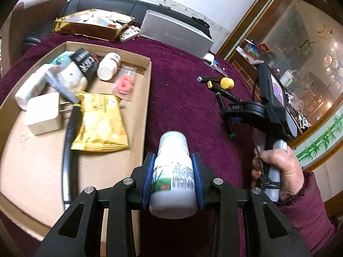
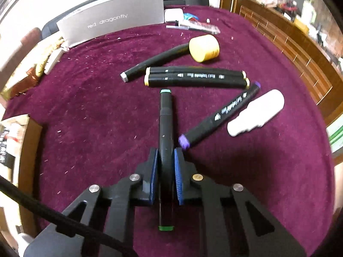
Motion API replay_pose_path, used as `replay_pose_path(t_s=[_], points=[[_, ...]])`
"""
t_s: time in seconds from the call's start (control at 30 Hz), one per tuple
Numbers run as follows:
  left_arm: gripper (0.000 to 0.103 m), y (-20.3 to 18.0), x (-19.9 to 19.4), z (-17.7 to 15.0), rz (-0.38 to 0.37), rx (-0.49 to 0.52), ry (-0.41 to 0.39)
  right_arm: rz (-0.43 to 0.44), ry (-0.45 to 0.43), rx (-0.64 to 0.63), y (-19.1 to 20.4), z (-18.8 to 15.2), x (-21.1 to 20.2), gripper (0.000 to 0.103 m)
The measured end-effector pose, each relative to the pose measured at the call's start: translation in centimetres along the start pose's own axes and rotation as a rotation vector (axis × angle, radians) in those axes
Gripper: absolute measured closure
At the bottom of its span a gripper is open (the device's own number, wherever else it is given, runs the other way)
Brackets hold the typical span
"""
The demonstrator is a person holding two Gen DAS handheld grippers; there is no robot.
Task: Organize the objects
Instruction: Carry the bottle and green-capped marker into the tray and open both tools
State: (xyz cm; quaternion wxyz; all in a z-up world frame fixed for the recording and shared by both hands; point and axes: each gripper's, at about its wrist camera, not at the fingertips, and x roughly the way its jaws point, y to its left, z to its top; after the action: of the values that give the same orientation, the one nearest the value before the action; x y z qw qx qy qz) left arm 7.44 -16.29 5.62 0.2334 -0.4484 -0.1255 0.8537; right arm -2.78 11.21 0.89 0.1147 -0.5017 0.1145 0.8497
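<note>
My left gripper (image 1: 173, 160) is shut on a white bottle with a green label (image 1: 173, 171), held above the maroon cloth just right of the cardboard box (image 1: 148, 81). The box holds a yellow snack bag (image 1: 99, 122), a white charger (image 1: 42, 111), a white pill bottle (image 1: 108, 66), a pink item in a clear bag (image 1: 124, 84) and more. My right gripper (image 2: 166, 156) is shut on a black green-capped marker (image 2: 165, 115) lying on the cloth. Beyond it lie two yellow-capped markers (image 2: 196, 78), a grey-capped marker (image 2: 154, 62), a purple-capped marker (image 2: 220, 115), a yellow cap (image 2: 204, 48) and a white bottle (image 2: 257, 112).
A grey shoebox (image 2: 111, 21) and a gold bag (image 1: 90, 24) sit at the table's far edge. Small white and clear items (image 2: 188, 22) lie at the far right. A wooden cabinet (image 2: 289, 40) stands beyond the table. A hand (image 1: 280, 171) holds the right gripper's handle.
</note>
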Motion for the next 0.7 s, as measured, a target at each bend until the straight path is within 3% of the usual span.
replay_pose_path(t_s=[0.37,0.7], points=[[0.074,2.6,-4.8,-1.1,0.025,-0.039,-0.103,0.322,0.032,0.106,-1.5,-3.0,-3.9,0.091],[0.074,6.7,-9.7,-0.2,0.139,-0.091,-0.229,0.516,0.045,-0.034,5.2,-4.1,-7.7,0.09]])
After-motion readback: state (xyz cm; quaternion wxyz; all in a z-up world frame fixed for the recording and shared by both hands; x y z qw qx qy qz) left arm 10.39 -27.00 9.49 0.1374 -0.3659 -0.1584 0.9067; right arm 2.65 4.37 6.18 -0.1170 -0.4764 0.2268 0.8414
